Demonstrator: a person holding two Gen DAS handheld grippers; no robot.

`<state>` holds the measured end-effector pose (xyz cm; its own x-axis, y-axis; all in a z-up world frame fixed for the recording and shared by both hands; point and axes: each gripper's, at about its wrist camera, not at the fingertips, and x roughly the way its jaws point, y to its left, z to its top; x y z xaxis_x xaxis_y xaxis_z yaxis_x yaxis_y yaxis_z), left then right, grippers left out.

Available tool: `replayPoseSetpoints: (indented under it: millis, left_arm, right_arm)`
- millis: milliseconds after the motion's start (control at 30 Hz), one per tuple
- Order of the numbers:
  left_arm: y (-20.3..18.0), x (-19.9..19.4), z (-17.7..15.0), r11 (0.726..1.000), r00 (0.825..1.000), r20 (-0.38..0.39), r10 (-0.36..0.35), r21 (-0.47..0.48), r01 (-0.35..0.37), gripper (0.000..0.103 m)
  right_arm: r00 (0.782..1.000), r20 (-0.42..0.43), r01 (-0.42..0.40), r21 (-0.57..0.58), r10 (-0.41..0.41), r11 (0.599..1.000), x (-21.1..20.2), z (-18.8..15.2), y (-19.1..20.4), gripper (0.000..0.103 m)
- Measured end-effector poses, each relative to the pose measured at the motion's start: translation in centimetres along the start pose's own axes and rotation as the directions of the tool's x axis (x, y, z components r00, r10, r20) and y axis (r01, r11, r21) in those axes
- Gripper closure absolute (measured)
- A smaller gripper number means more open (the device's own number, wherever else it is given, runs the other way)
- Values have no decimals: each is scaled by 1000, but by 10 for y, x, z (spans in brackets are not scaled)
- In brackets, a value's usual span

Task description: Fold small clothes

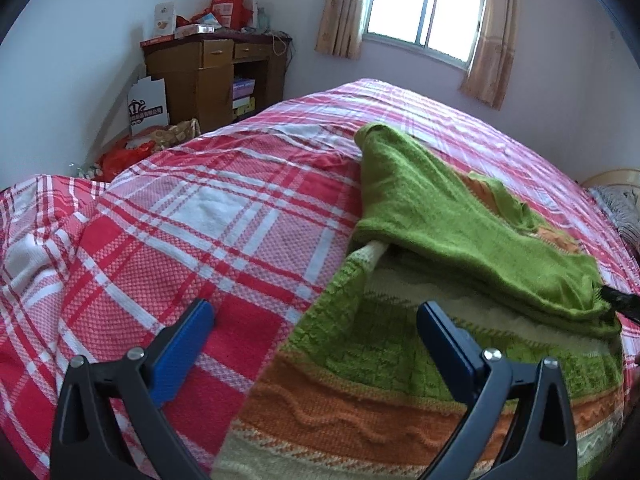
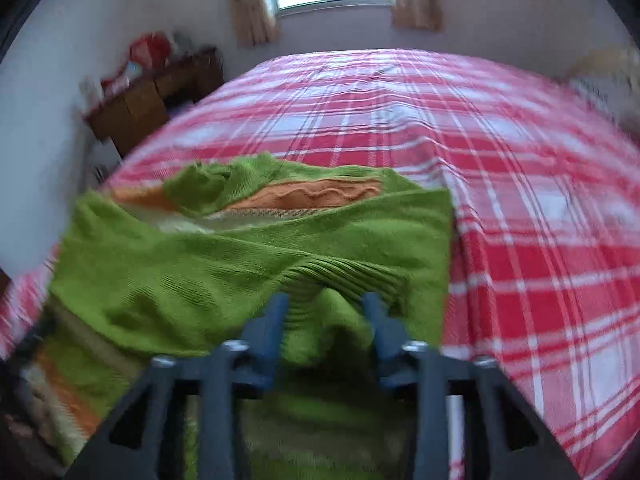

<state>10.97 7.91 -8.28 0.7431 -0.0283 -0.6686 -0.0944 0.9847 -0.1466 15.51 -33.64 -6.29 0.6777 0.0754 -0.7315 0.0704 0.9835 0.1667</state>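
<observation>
A small green knit sweater [image 1: 440,216] with orange and cream bands lies on the red plaid bedspread [image 1: 224,208]. My left gripper [image 1: 316,320] is open and empty, low over the sweater's left hem edge. My right gripper [image 2: 326,312] is shut on the ribbed cuff of the green sleeve [image 2: 344,276] and holds that sleeve lifted across the sweater body [image 2: 168,280]. The right gripper's black tip [image 1: 620,300] shows in the left wrist view at the sleeve end. The right wrist view is motion-blurred.
A wooden desk [image 1: 208,76] piled with boxes stands at the far left wall, with bags [image 1: 132,156] on the floor beside it. A curtained window [image 1: 424,8] is behind the bed. Bedspread stretches wide to the right of the sweater [image 2: 540,200].
</observation>
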Motion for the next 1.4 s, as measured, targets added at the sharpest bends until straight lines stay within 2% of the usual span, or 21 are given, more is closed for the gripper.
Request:
replayPoseSetpoints:
  millis: [100,167,233,300,400,433,467,533,600,667,700,767,867,933,967,1067,1167,1233,1300,1333,1400]
  left_arm:
    - [0,-9,3,998,999,-4,54,16,-53,0]
    - [-2,-19,11,998,998,33,61,17,-61,0]
    - [-10,-25,24,998,996,69,62,23,-64,0]
    - [-23,-23,41,996,993,88,76,39,-80,0]
    - [-42,1,62,993,993,62,100,63,-104,0]
    - [-46,18,66,987,988,28,149,64,-150,0]
    - [-47,31,66,979,981,-3,193,70,-193,0]
    - [-41,60,60,962,960,-96,265,97,-256,0]
    - [-31,58,54,975,973,-75,218,62,-214,0]
    - [-19,53,52,975,972,-80,220,41,-218,0]
    - [-16,53,51,976,973,-82,215,39,-213,0]
    - [-8,52,49,981,975,-108,193,18,-192,0]
    - [-7,41,53,981,975,-118,190,-9,-192,0]
    - [-15,29,61,976,973,-82,217,-14,-219,1]
    - [-18,20,69,978,978,-44,206,-18,-207,1]
    - [-30,16,94,987,987,-3,161,-11,-161,0]
    - [-35,36,119,986,986,-9,164,-35,-164,1]
    - [-33,60,131,988,987,-65,146,-34,-148,1]
    - [-25,72,134,994,992,-96,77,-69,-84,3]
    - [-21,76,135,996,994,-106,4,-86,-13,3]
    - [-16,94,134,989,981,-157,-112,-114,95,3]
  right_arm:
    - [993,65,100,53,-103,994,-30,-6,-19,54]
    - [981,129,138,49,-143,989,-52,-11,-24,54]
    - [980,167,111,-13,-107,994,-66,-9,-16,55]
    - [981,192,47,-49,-37,998,-72,-5,-1,65]
    - [986,158,-47,-68,57,997,-57,5,19,69]
    - [988,144,-48,-94,61,994,-47,6,30,77]
    - [990,125,-47,-118,62,992,-37,6,37,85]
    - [997,25,-75,-131,79,989,-10,-2,48,86]
    - [992,-87,-100,-132,88,986,12,-21,48,86]
    - [995,-30,-103,-173,99,980,1,-37,43,86]
    - [994,-29,-106,-170,103,980,-4,-41,41,86]
    - [992,-58,-117,-135,110,984,-10,-49,32,86]
    - [989,-86,-128,-151,116,980,-18,-59,23,86]
    - [992,-95,-96,-177,80,979,-23,-54,25,86]
    - [994,-71,-97,-177,86,979,-31,-48,24,86]
    - [990,43,-130,-124,136,984,-55,-25,19,86]
    - [987,77,-133,-109,142,985,-52,-4,21,86]
    - [990,67,-117,-134,127,984,-36,4,29,86]
    - [994,40,-97,-154,104,983,-17,4,32,86]
    - [995,25,-90,-160,95,983,-9,3,33,86]
    - [997,-50,-72,-158,65,985,16,-5,32,86]
